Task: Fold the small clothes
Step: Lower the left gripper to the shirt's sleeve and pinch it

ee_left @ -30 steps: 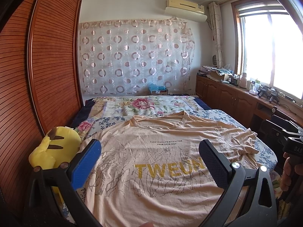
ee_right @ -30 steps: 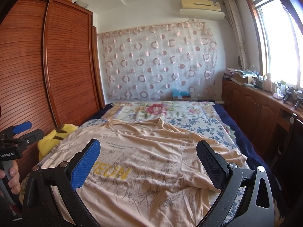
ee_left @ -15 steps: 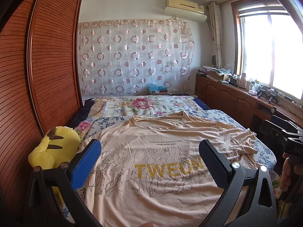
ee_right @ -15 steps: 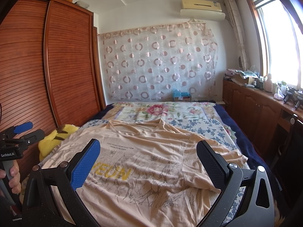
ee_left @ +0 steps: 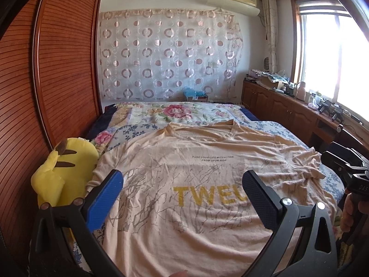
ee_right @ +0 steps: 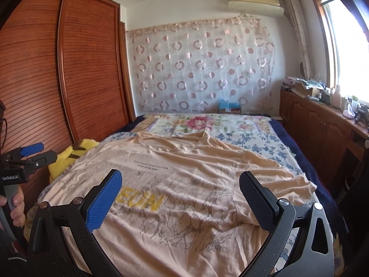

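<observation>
A peach T-shirt (ee_left: 196,161) with yellow letters and grey branch print lies spread face up on the bed, collar at the far end; it also shows in the right wrist view (ee_right: 184,184). Its right sleeve (ee_right: 293,184) is rumpled at the bed's right edge. My left gripper (ee_left: 182,191) is open and empty, held above the shirt's lower left part. My right gripper (ee_right: 181,194) is open and empty, held above the shirt's lower right part. Each gripper shows at the edge of the other's view, the right one (ee_left: 348,170) and the left one (ee_right: 25,159).
A yellow plush toy (ee_left: 62,175) lies at the bed's left edge beside the wooden wardrobe (ee_left: 34,92). A floral quilt (ee_left: 175,113) covers the far bed. Low wooden cabinets (ee_left: 288,113) with clutter run under the window on the right.
Both grippers have drifted very slightly; the right wrist view has tilted a little. The shirt has not moved and both stay open.
</observation>
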The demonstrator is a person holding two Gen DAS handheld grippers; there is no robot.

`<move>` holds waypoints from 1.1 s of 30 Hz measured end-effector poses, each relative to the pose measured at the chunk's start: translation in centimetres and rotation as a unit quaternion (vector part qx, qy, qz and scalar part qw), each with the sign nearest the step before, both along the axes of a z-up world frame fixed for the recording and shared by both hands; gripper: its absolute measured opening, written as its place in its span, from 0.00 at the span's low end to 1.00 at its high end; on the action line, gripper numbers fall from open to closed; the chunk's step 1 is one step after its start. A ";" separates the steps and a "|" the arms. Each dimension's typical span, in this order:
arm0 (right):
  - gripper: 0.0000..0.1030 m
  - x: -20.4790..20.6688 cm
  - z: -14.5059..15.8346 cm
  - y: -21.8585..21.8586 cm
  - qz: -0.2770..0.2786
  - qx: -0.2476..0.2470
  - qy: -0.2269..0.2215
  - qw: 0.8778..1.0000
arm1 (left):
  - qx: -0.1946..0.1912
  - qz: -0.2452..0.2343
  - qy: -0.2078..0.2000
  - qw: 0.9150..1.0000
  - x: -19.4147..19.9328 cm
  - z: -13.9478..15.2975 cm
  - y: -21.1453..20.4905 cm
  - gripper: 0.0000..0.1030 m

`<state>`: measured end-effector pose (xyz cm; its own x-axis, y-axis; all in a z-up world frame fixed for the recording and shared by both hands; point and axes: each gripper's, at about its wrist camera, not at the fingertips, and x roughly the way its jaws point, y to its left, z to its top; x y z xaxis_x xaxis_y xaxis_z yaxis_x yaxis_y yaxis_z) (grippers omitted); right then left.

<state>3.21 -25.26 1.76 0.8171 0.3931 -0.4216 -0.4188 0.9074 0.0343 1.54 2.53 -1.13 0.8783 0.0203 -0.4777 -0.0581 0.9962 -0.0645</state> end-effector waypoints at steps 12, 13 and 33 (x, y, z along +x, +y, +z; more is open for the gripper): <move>1.00 3.4 -4.7 2.2 0.042 -0.021 0.054 0.997 | -0.007 0.040 0.041 0.998 1.4 -4.1 6.3 1.00; 1.00 3.7 -5.1 2.3 0.046 -0.022 0.059 0.997 | -0.009 0.045 0.045 0.998 1.5 -4.5 6.9 1.00; 1.00 6.5 -6.9 6.4 0.102 -0.053 0.093 0.989 | -0.070 0.017 0.144 0.987 7.9 -7.8 16.9 0.73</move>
